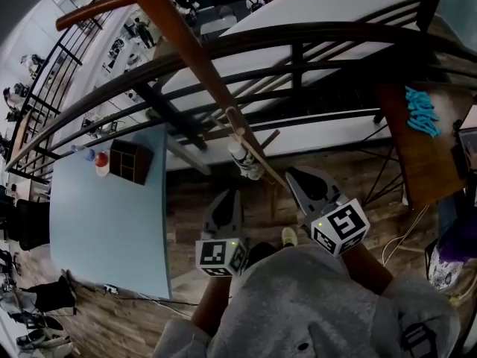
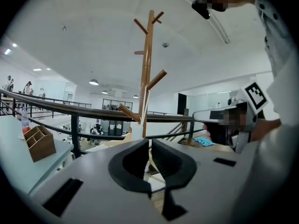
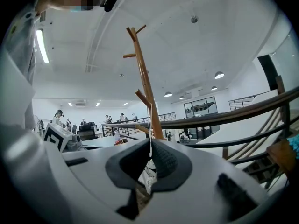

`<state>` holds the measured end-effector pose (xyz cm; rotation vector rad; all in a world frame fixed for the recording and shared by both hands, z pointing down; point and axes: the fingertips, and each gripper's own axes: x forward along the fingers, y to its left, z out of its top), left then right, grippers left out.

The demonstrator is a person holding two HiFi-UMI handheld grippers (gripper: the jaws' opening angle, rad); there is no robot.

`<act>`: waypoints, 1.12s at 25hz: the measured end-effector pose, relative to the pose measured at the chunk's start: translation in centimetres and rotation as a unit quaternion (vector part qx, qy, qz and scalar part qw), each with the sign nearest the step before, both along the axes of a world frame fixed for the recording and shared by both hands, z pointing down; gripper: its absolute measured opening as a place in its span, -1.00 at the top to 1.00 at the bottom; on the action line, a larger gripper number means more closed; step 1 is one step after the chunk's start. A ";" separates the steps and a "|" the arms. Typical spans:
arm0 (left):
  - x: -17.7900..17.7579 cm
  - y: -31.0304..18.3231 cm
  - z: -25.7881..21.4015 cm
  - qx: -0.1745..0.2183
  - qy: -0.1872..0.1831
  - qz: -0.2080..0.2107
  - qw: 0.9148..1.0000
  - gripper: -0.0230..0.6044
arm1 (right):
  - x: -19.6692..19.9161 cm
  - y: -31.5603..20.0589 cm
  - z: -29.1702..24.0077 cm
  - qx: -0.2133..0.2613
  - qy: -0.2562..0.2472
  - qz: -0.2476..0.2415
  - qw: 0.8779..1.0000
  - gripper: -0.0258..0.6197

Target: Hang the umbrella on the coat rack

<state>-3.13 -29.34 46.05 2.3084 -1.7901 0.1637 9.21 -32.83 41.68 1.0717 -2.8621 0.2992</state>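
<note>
Sleeves: grey sweatshirt (image 1: 313, 304) fills the bottom of the head view; both arms reach fwd.
L gripper (image 1: 228, 195) (image 2: 149, 157): jaws drawn together, only a thin slit btwn them. The white cord (image 2: 146, 108) (image 3: 150, 129) meets their tip; can't tell if it's pinched.
R gripper (image 1: 292, 176) (image 3: 150, 160): clenched on the cord, which drops straight into the closed jaws. It sits just right of the L gripper, tips near each other.
Umbrella (image 1: 246, 162) (image 3: 145, 178): white, folded, hanging just ahead of both tips, right beside the rack pole. Its fabric shows under the jaws in the R gripper view.
Cord: thin, taut, runs up alongside the pole toward a lower peg (image 3: 142, 98). Looped over the peg or not: can't tell.
Coat rack (image 1: 190, 47) (image 2: 147, 59) (image 3: 142, 73): wooden pole w/ angled pegs, upright, directly ahead of both grippers.
Railing (image 1: 298, 36): dark metal, behind the rack.
Table (image 1: 104, 222): pale blue, to the left. A wooden organizer (image 1: 130, 161) (image 2: 39, 141) and a red-capped bottle (image 1: 101, 161) sit at its far end by the railing.
Side table (image 1: 414, 162): brown, at right, w/ blue cloth (image 1: 421, 110) on it.
Background: open office; people (image 3: 58, 118) well beyond the railing.
</note>
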 end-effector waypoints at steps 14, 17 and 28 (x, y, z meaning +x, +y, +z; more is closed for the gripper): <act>-2.6 5.0 -2.0 -0.008 -0.031 0.003 0.999 0.87 | -3.0 5.1 -1.1 0.004 0.005 0.023 1.000 0.83; -3.6 6.6 -1.8 -0.012 -0.029 0.003 1.000 0.87 | -4.2 6.6 -0.9 -0.009 -0.005 0.024 1.000 0.83; -6.2 13.9 -1.8 -0.017 -0.005 0.012 1.000 0.87 | -7.0 14.8 -1.5 0.009 0.003 0.024 1.000 0.83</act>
